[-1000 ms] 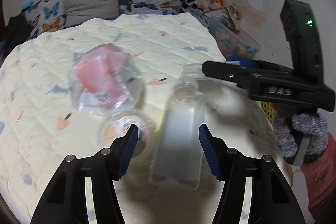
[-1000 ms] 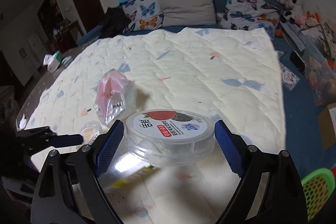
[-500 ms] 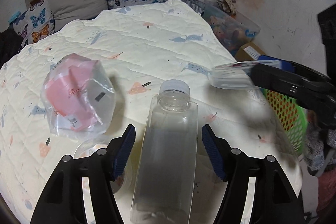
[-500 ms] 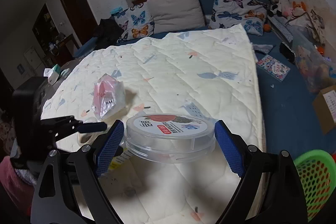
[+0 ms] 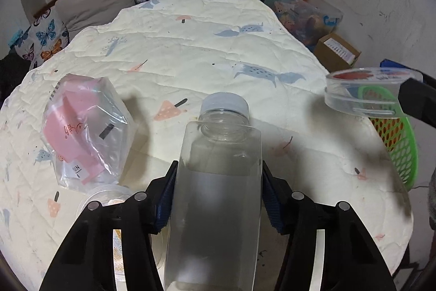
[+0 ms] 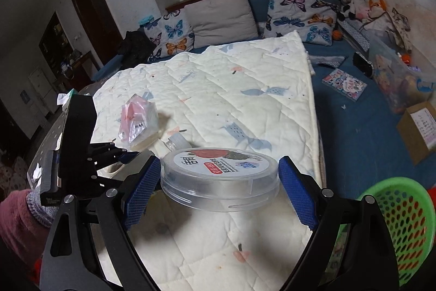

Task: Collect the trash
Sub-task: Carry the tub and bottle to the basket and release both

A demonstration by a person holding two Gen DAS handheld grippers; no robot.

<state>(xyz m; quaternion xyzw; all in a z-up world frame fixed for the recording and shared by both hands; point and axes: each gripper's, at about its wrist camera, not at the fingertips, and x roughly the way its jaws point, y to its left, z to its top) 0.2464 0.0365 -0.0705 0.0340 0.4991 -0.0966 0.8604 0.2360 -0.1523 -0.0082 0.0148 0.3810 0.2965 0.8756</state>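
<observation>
Pinching one clear bottle (image 5: 218, 182), the left gripper (image 5: 218, 195) has just closed its jaws on it above the quilt's (image 5: 190, 45) near edge; one pink bag (image 5: 84, 127) lies left. The right gripper (image 6: 219, 192) clamps one round container (image 6: 219, 176); one green basket (image 6: 400, 222) stands off the quilt's right corner.

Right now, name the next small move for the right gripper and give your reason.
Probably carry the round clear container on toward the green basket. The right gripper is shut on it, held above the quilt, and the basket sits off to its right.
</observation>
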